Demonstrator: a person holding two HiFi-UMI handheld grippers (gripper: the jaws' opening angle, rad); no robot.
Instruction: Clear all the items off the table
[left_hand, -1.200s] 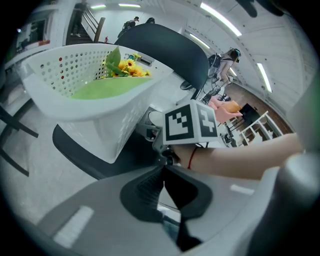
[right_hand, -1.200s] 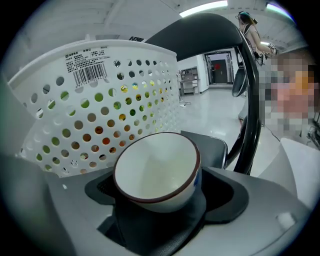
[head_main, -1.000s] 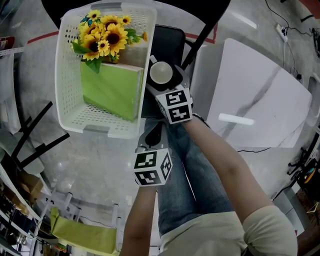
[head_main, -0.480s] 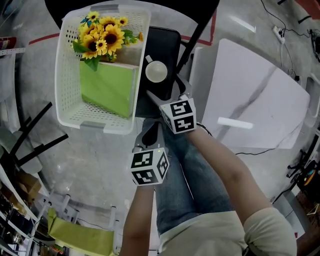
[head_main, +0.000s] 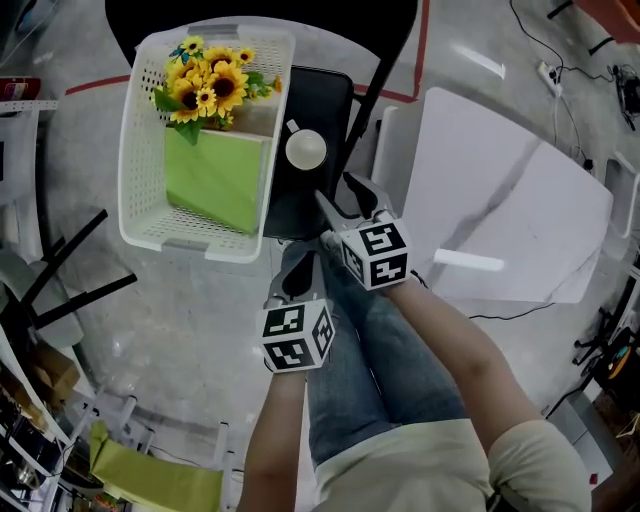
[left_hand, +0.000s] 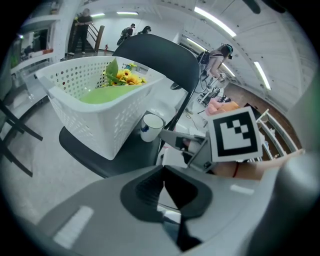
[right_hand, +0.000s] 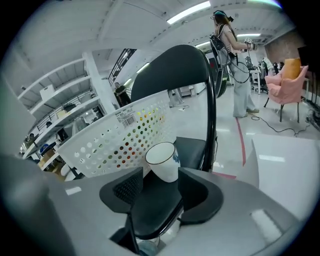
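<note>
A white cup (head_main: 306, 150) stands upright on the black chair seat (head_main: 325, 95), just right of the white basket (head_main: 140, 150). The basket holds sunflowers (head_main: 215, 85) and a green book (head_main: 215, 175). My right gripper (head_main: 345, 198) hovers a little short of the cup, apart from it. Its jaws have just been closing, with a gap left and nothing between them, so it is open. In the right gripper view the cup (right_hand: 164, 160) sits beyond the right gripper (right_hand: 159, 186). My left gripper (head_main: 298, 275) stays shut and empty above the person's lap, and its own view shows the left gripper (left_hand: 163, 172).
A white table top (head_main: 500, 200) lies to the right of the chair. The chair's black backrest (right_hand: 175, 65) rises behind the cup and basket. The person's jeans fill the lower middle. Dark chair legs (head_main: 60, 270) cross the floor at left.
My right gripper has drawn back from the cup toward the person and risen, and its jaws are narrower. The cup stays on the chair seat. My left gripper has barely moved.
</note>
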